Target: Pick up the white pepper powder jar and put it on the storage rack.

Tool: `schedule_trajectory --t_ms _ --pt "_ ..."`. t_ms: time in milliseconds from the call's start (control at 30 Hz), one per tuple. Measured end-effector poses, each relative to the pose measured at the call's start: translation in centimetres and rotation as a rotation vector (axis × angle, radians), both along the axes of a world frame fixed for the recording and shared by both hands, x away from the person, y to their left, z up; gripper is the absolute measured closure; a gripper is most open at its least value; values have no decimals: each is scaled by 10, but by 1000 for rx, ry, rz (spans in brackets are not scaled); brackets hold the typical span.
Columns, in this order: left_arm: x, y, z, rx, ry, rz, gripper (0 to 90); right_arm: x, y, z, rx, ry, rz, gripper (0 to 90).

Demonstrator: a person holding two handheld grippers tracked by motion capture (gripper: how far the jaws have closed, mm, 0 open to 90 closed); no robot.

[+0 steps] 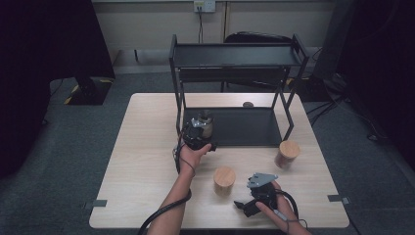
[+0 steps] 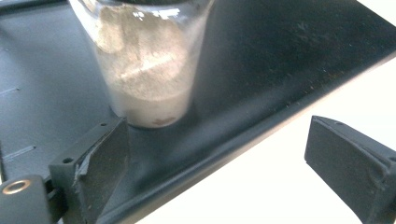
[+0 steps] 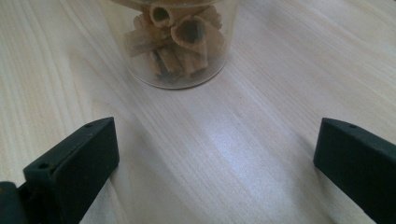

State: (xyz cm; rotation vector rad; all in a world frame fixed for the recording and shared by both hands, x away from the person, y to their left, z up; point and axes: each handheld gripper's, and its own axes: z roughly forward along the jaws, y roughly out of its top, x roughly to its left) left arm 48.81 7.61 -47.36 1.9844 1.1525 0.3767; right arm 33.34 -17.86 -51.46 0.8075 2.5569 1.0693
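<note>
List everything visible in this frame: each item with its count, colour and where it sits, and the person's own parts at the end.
Jar of pale powder: 1, clear glass, standing on the rack's bottom shelf at its front left corner, just ahead of the left gripper.
Jar of tube pasta: 1, clear glass, on the table ahead of the right gripper.
Jars with wooden lids: 2, light wood tops, on the table in front of the rack, one middle, one right.
Rack: 1, black metal, two shelves, far half of the table.
Table: 1, light wood.
Small round disc: 1, dark, on the table behind the bottom shelf.
Left gripper: 1, black, jaws open.
Right gripper: 1, black, jaws open.
Hands: 2, each holding a gripper.
</note>
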Motion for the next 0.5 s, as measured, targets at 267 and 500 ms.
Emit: schedule_trajectory --t_ms 267,500 --pt "-6 5 -3 -26 8 -28 63 0 0 0 0 0 0 0" --pt "-12 9 -6 -35 13 -53 51 0 0 0 0 0 0 0"
